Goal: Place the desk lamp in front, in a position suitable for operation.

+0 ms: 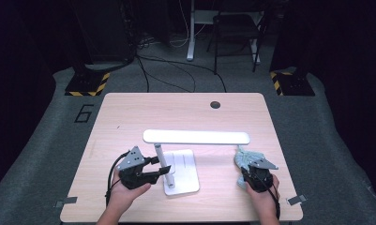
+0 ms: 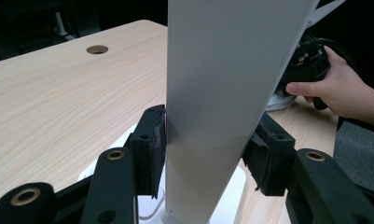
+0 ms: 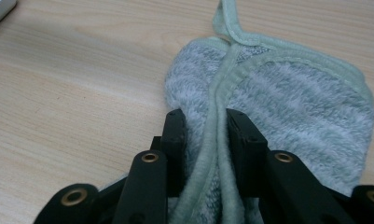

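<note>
Left tongs (image 1: 163, 169) clamp the white desk lamp's post (image 1: 161, 158) at centre; right tongs (image 1: 246, 165) pinch a fluffy pale-green cloth (image 3: 287, 107).

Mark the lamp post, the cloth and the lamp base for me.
lamp post (image 2: 212, 93), left gripper view, on its flat white face between the jaws.
cloth (image 3: 292, 107), right gripper view, on the fluffy grey pile.
lamp base (image 1: 183, 165), high view, on the bare white plate.

Lamp (image 1: 176, 164) smooth matt white; cloth (image 3: 287, 107) fluffy terry (hemmed edge); table (image 1: 129, 117) matt wood-grain.
</note>
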Demonstrator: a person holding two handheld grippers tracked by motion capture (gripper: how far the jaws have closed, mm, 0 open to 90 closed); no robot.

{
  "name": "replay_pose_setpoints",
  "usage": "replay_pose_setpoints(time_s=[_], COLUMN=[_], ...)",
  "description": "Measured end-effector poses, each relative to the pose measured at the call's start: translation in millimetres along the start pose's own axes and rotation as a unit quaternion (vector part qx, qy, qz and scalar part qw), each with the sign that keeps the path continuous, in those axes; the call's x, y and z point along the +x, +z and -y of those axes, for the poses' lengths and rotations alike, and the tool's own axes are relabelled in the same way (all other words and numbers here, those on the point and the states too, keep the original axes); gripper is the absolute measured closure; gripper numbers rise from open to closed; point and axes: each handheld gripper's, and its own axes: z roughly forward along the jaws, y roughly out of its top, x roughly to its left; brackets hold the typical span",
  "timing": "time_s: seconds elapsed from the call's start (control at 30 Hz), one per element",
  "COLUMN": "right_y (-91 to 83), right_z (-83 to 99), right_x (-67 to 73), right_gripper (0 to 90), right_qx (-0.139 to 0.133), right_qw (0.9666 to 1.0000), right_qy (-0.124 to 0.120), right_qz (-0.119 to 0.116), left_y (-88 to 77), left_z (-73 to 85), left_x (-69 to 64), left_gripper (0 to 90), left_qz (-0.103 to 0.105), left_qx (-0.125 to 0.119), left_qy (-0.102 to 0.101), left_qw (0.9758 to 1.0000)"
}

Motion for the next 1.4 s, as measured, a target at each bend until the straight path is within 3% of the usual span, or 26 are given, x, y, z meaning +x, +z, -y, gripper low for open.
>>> replay_pose_setpoints(time_s=[0.3, 0.37, 0.73, 0.8, 0.9, 1.03, 1.17, 1.2, 1.23, 1.37, 1.4], right_y=[-2.9, -5.9, -19.3, -23.7, -26.6, -32.0, -34.2, -34.2, -34.3, -32.8, -32.1], right_z=[-1.6, -2.8, -7.5, -9.1, -11.8, -21.7, -29.2, -29.2, -32.7, -35.8, -37.1], right_x=[-0.7, 2.9, 11.8, 15.7, 20.1, 39.9, 61.4, 61.4, 73.5, 87.2, 97.5], right_gripper=[70.5, 70.5, 70.6, 70.6, 70.6, 70.6, 70.5, 70.5, 70.5, 70.5, 70.5], right_qx=[-0.012, -0.014, -0.049, -0.055, -0.063, -0.084, -0.09, -0.09, -0.092, -0.094, -0.089], right_qw=[0.9997, 0.9994, 0.9979, 0.9973, 0.9965, 0.9928, 0.9891, 0.9891, 0.9865, 0.983, 0.9814], right_qy=[0.005, 0.018, 0.011, 0.007, 0.003, -0.013, -0.041, -0.041, -0.055, -0.061, -0.07], right_qz=[-0.021, -0.026, -0.041, -0.048, -0.055, -0.084, -0.109, -0.109, -0.124, -0.146, -0.155], left_y=[0.0, -0.1, 0.1, -0.2, 1.3, 3.1, 7.7, 9.7, 11.2, 14.6, 15.6], left_z=[-0.7, -0.7, -0.7, -2.3, -2.3, -4.3, -6.3, -6.9, -8.0, -9.9, -10.4], left_x=[-0.8, -0.9, -3.4, -4.1, -5.5, -6.9, -11.3, -12.6, -14.5, -18.2, -19.6], left_gripper=[52.4, 52.5, 52.7, 52.7, 52.7, 52.8, 52.7, 52.7, 52.8, 52.8, 52.7], left_qz=[-0.005, -0.005, -0.004, 0.004, 0.002, 0.006, 0.011, 0.01, 0.015, 0.017, 0.021], left_qx=[0.003, 0.004, 0.003, 0.013, 0.01, 0.016, 0.02, 0.017, 0.021, 0.024, 0.026], left_qy=[0.004, 0.005, 0.001, 0.009, 0.011, 0.012, 0.014, 0.017, 0.016, 0.025, 0.025], left_qw=[1.0, 1.0, 1.0, 0.9999, 0.9999, 0.9998, 0.9996, 0.9997, 0.9995, 0.9993, 0.9991])
